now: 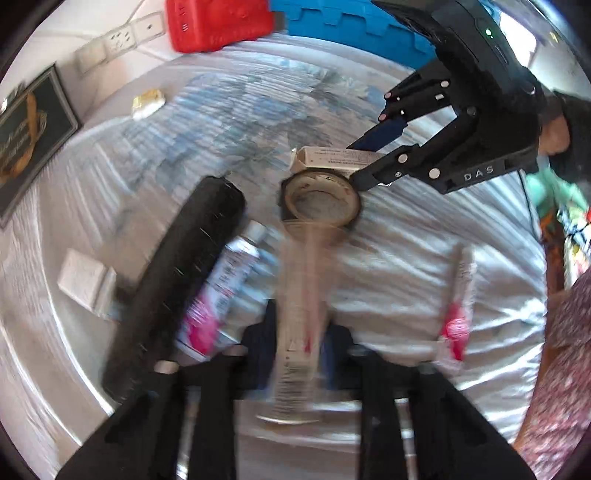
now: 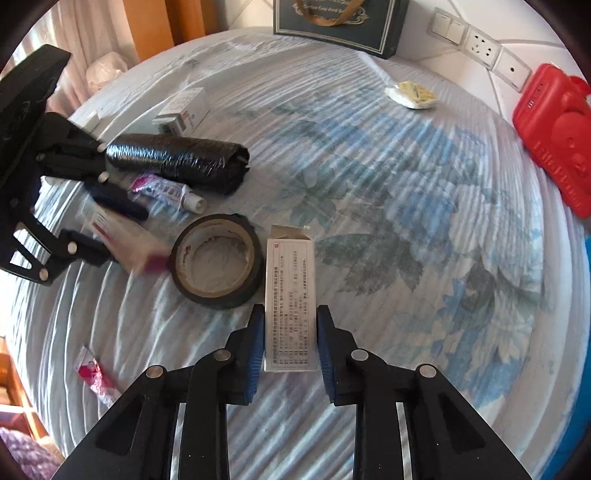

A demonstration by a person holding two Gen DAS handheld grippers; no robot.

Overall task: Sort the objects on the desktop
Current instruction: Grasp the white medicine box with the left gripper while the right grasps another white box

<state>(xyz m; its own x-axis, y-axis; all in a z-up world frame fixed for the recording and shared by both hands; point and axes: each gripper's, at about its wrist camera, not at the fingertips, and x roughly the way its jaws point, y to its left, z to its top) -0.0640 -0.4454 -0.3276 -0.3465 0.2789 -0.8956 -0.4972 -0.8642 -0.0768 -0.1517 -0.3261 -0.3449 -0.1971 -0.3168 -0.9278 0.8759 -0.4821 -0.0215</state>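
Observation:
My right gripper is shut on a white medicine box with small print, held next to a black tape roll. The left wrist view shows that gripper holding the box just above the tape roll. My left gripper is shut on a long pink-and-white box, blurred by motion; it also shows in the right wrist view. A pink-and-white tube lies beside a black wrapped roll.
A small white box lies beyond the black roll. A pink sachet lies near the front left. A yellow-white packet, a red case and a dark gift bag sit at the back on the patterned cloth.

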